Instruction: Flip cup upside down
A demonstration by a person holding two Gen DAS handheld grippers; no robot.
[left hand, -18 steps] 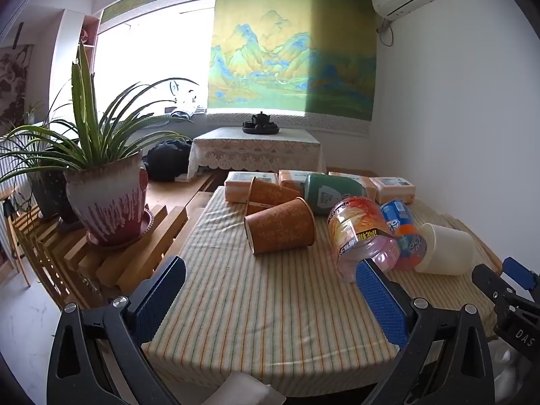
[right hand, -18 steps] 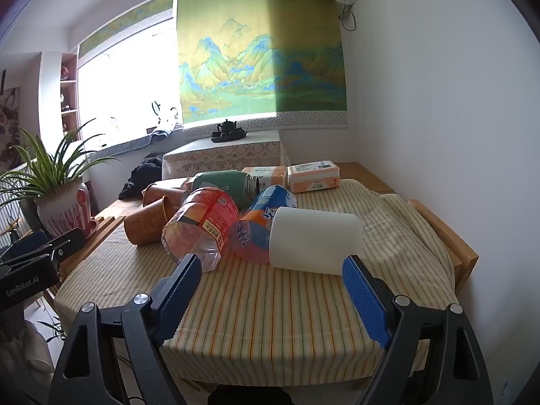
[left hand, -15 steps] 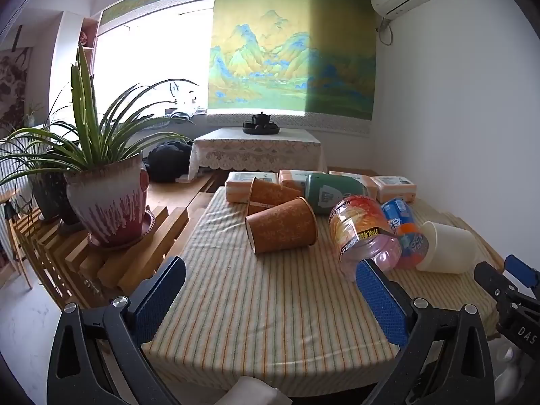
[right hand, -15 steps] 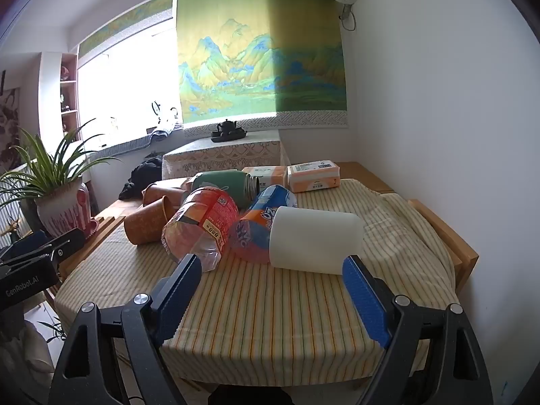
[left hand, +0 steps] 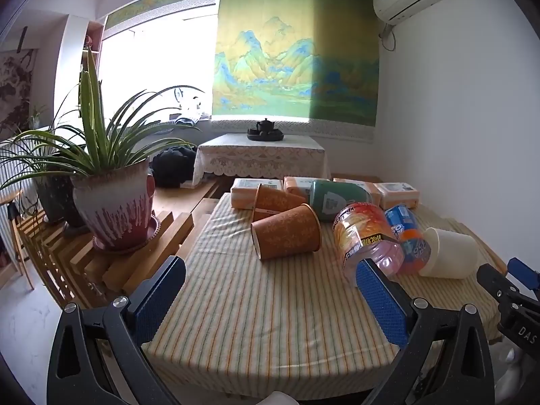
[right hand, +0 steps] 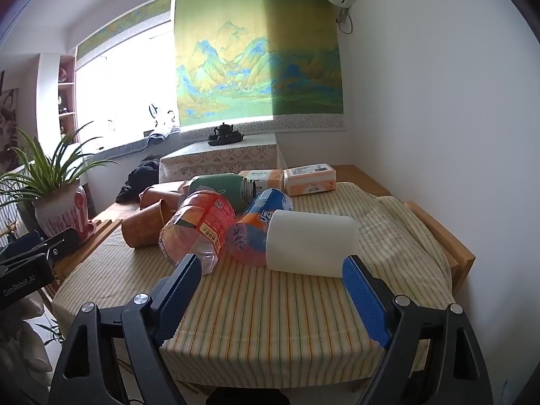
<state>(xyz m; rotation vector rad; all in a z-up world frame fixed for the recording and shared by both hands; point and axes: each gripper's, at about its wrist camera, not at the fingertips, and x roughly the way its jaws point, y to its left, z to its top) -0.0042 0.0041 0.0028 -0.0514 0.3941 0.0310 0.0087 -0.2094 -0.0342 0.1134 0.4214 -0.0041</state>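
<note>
White cup [right hand: 312, 241] lying near table edge [right hand: 270, 376], bottles [right hand: 199, 227] crowded alongside; right gripper [right hand: 270, 295], left gripper [left hand: 270, 295] held spread, empty.

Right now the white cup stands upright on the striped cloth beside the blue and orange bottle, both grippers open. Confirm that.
Not quite. The white cup lies on its side, not upright, as the right wrist view shows. It is on the striped cloth beside the blue and orange bottle, and the left gripper and right gripper are open.
</note>
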